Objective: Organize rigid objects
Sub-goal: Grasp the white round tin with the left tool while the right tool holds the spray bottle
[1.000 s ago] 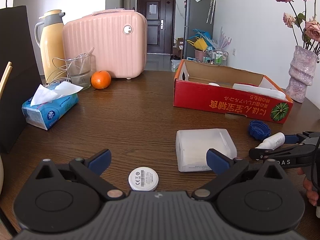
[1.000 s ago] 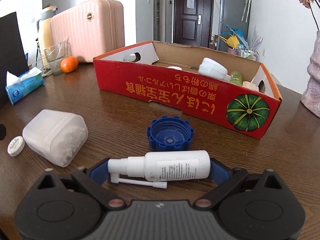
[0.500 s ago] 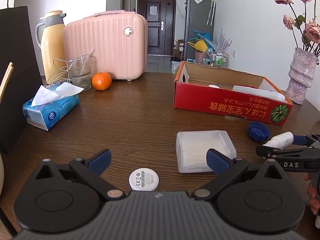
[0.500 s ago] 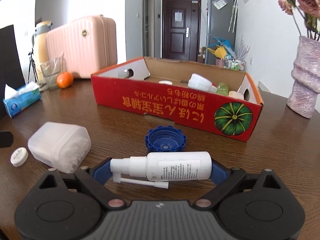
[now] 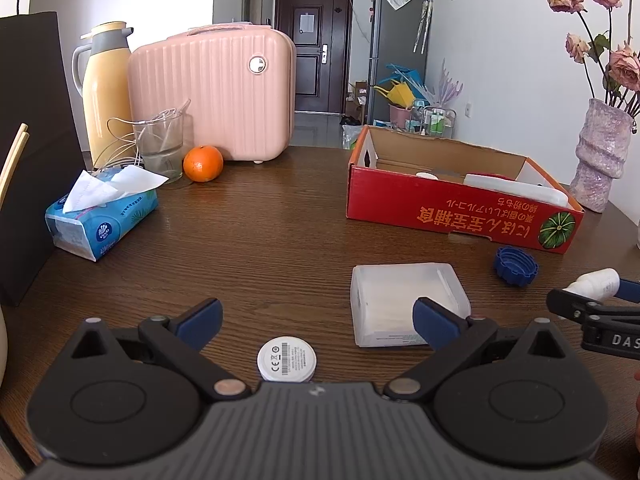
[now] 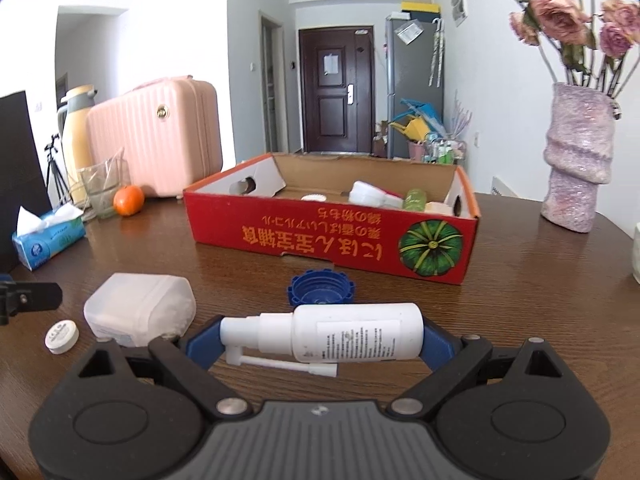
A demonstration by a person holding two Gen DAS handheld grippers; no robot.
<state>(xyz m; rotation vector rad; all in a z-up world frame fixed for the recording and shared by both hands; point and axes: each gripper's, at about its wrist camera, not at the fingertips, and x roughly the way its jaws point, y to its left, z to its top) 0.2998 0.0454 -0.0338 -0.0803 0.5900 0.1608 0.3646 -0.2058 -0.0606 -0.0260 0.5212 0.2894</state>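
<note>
Right gripper (image 6: 320, 340) had lifted the white spray bottle (image 6: 340, 338) off the surface, fingers clamped on both ends, probably bound for the red cardboard box (image 6: 332, 236). Left gripper (image 5: 316, 320) hovered spread wide, empty, over the round white cap (image 5: 286, 364).

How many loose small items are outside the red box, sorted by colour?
White: 2, the spray bottle held in the right gripper and the round disc.
Translucent: 1, the plastic container.
Blue: 1, the cap.
Total: 4.
</note>
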